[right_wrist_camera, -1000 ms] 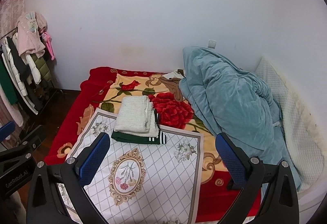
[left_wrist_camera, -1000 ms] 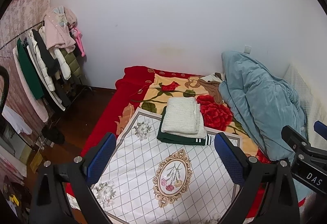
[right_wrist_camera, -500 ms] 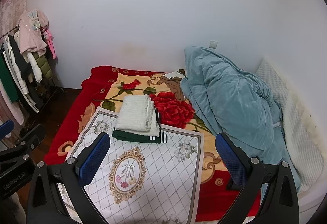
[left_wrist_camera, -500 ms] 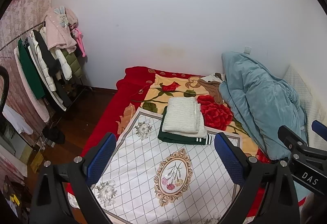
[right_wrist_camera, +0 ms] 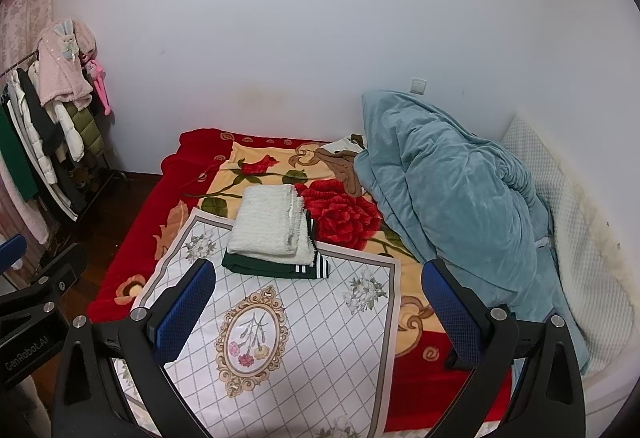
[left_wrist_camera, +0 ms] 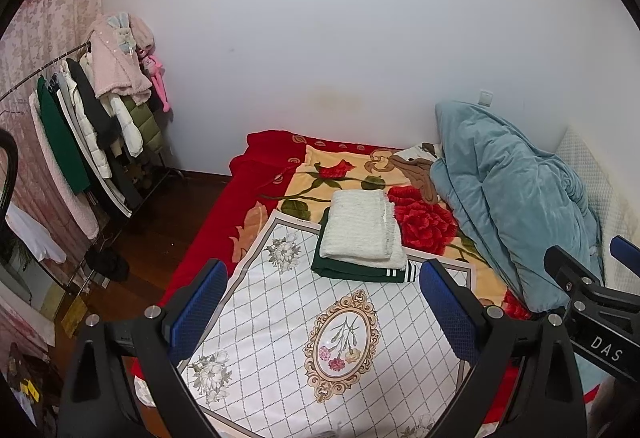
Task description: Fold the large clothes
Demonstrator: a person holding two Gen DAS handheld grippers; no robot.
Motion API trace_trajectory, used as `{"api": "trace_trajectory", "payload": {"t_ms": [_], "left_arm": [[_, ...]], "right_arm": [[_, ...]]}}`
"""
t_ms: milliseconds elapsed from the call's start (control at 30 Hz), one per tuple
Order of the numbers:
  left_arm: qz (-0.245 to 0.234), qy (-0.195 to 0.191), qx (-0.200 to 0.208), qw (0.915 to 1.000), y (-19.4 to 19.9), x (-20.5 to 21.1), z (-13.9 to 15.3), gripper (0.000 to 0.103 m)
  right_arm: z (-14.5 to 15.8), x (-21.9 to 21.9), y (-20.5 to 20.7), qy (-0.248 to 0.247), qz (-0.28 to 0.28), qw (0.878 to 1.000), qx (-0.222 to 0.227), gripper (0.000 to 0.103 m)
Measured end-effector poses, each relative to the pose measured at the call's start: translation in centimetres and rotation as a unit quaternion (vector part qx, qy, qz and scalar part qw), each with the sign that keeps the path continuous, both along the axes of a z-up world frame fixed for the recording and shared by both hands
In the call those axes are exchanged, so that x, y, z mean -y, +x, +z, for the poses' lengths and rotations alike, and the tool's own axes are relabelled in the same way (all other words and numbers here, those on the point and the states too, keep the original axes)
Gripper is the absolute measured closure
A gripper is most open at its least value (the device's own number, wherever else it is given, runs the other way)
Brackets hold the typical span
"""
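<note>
Left gripper (left_wrist_camera: 320,302) spread wide, holding nothing, above the white patterned cloth (left_wrist_camera: 320,326). Right gripper (right_wrist_camera: 320,302) likewise spread and empty. Folded white sweater (right_wrist_camera: 268,226) stacked on folded green garment (right_wrist_camera: 276,266), mid-bed, beside blue quilt (right_wrist_camera: 452,206).

Ahead of the gripper a plain white wall (left_wrist_camera: 320,38) rises behind the bed (right_wrist_camera: 192,150). To the left, a clothes rack (left_wrist_camera: 80,126) stands on dark wooden floor (left_wrist_camera: 160,214) against pink floral wallpaper (left_wrist_camera: 52,10). Far right, a wall switch (right_wrist_camera: 419,85).
</note>
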State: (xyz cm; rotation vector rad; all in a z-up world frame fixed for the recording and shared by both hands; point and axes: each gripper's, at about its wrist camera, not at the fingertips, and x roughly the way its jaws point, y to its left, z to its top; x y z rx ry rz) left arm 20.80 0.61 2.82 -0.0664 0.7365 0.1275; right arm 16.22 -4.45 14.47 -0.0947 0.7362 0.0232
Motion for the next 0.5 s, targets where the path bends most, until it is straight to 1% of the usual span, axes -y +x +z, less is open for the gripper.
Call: {"api": "trace_trajectory", "payload": {"t_ms": [500], "left_arm": [[0.001,0.0,-0.001,1.0,-0.05,0.08,0.03,0.005]], "right_arm": [[-0.39,-0.23,-0.01,0.008,0.007,1.0,-0.009,0.0]]}}
